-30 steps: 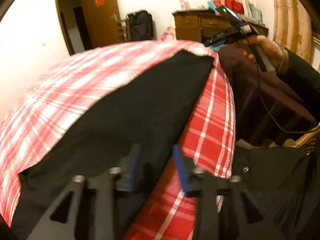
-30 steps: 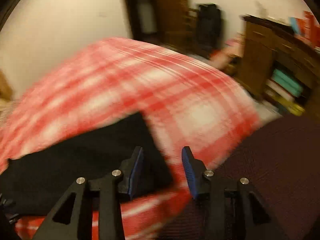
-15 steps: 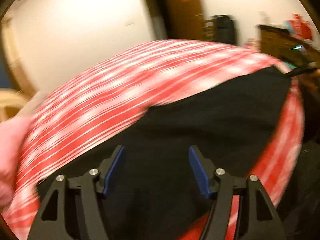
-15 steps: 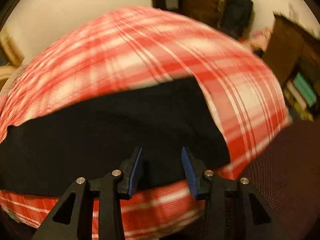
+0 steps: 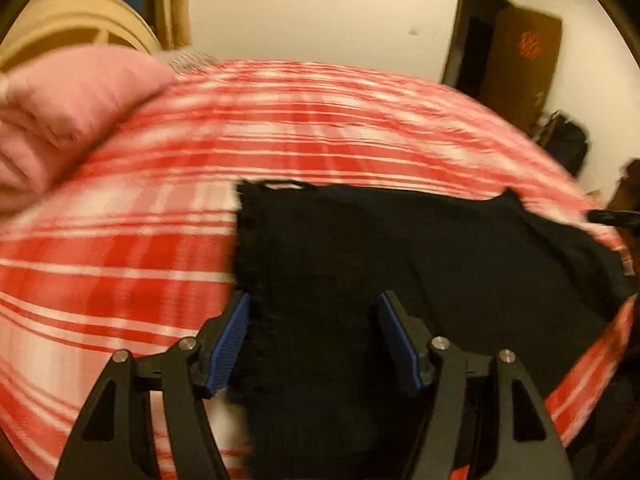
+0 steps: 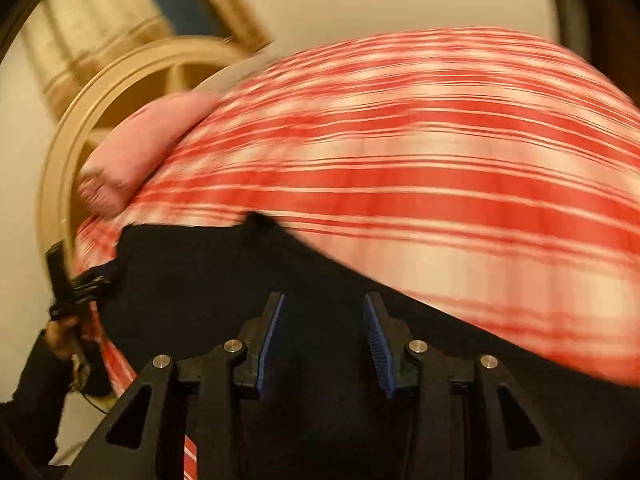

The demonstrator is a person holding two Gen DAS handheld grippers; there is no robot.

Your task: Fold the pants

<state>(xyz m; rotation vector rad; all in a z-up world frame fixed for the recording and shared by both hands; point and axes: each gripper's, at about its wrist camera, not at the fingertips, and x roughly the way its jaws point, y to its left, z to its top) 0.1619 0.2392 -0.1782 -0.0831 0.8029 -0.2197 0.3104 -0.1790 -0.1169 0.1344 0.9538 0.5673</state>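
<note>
Black pants [image 5: 400, 264] lie flat on bed's red-and-white plaid blanket [image 5: 120, 264], near its front edge. Left claw [image 5: 314, 340] above pants' left end, jaws apart, empty. Right claw [image 6: 324, 338] over pants, jaws apart, empty. Pink pillow [image 5: 68, 104] at far left by tan headboard [image 6: 120, 80]. Brown door [image 5: 520, 60] far right. Both views blurred.

You're looking at a bed with a red-and-white plaid cover [image 5: 320, 128], a pink pillow [image 5: 68, 104] beside its curved headboard [image 6: 120, 92], and a brown door [image 5: 520, 60] beyond.
</note>
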